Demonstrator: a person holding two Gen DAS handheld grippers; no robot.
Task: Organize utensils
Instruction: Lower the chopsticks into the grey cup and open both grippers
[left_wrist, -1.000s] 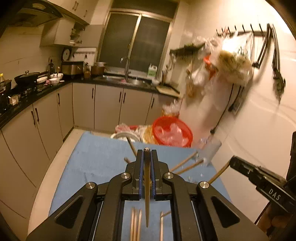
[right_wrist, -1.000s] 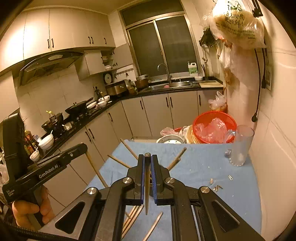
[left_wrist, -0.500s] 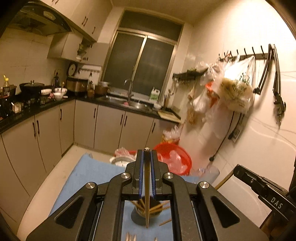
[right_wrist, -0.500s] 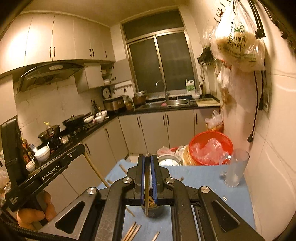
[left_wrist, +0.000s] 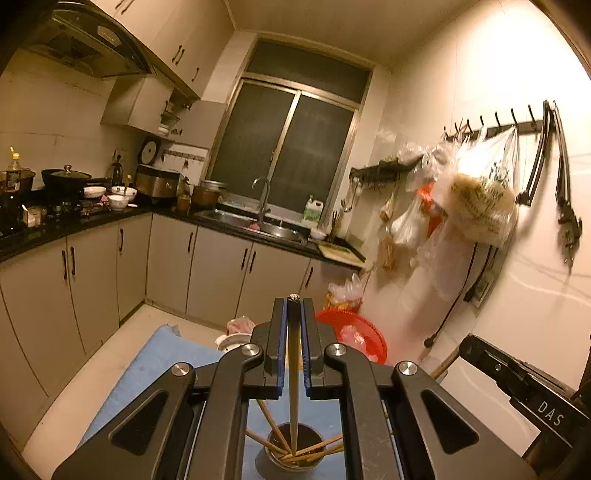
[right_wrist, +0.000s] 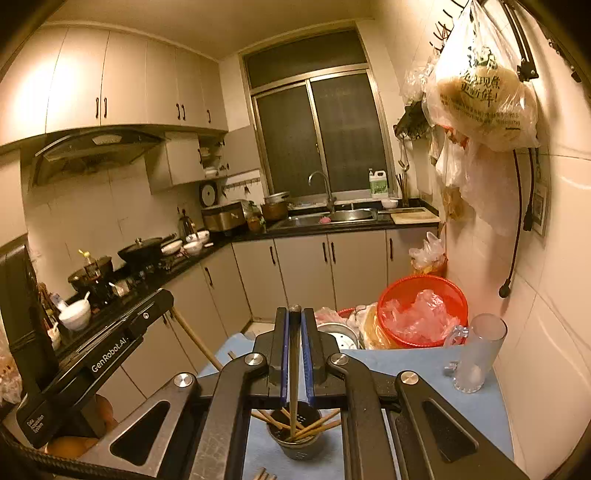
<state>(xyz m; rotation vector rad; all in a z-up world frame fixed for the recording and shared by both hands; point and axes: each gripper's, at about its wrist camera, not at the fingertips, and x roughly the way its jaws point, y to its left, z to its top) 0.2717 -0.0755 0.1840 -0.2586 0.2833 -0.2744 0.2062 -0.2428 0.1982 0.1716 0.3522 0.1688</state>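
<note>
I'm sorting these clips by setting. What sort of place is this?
A lived-in home kitchen, it seems: a sink under the window, a range hood above pans on the stove, and cabinets along two walls.

The round cup (right_wrist: 297, 439) on the blue mat (right_wrist: 417, 373) is crowded: several chopsticks (right_wrist: 317, 428) lean out of it to both sides, fanning over the rim, so only the middle of its mouth is open from above. To the right of the cup the mat lies bare as far as the glass mug (right_wrist: 476, 354), which stands near the white wall (right_wrist: 554, 332). Beyond the far edge of the mat a red basket (right_wrist: 421, 310) and a metal pot (right_wrist: 338, 334) block the way. More loose chopsticks (right_wrist: 264, 474) lie on the mat just in front of the cup.
</note>
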